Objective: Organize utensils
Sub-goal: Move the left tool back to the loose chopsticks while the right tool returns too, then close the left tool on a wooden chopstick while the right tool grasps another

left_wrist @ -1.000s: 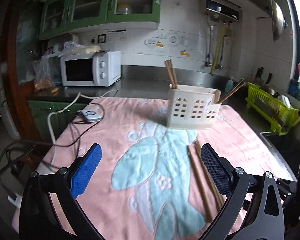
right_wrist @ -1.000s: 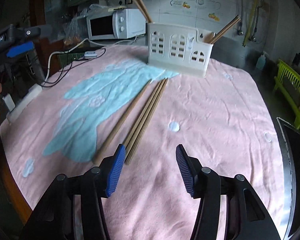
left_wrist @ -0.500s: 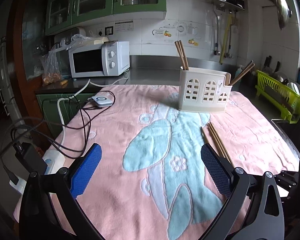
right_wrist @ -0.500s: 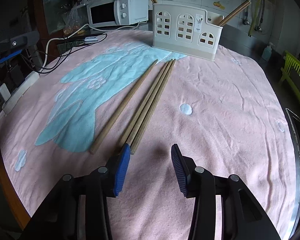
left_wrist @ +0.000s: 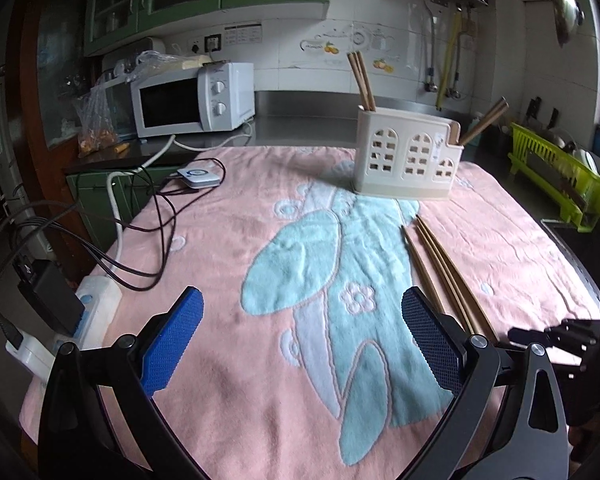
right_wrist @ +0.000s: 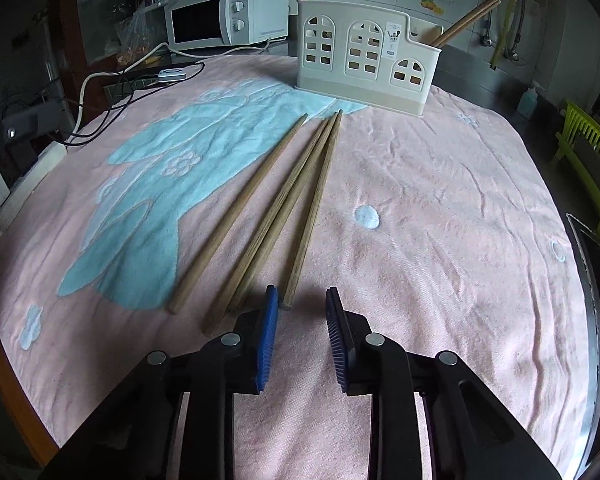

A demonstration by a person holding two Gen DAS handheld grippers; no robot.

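The right gripper (right_wrist: 302,304) hangs low over the towel-covered tabletop (right_wrist: 440,208), jaws closing, nothing pinched yet; the rightmost chopstick (right_wrist: 314,208) ends just ahead, between its tips, likely the pick. The holder (right_wrist: 364,60) stands well beyond. The left gripper (left_wrist: 300,320) waits wide apart, empty.

The right gripper (right_wrist: 302,300) has sunk toward the pink towel (right_wrist: 440,220), its jaws closing (nothing pinched yet) just by the near ends of the loose chopsticks (right_wrist: 276,216), which now run toward 12 o'clock.
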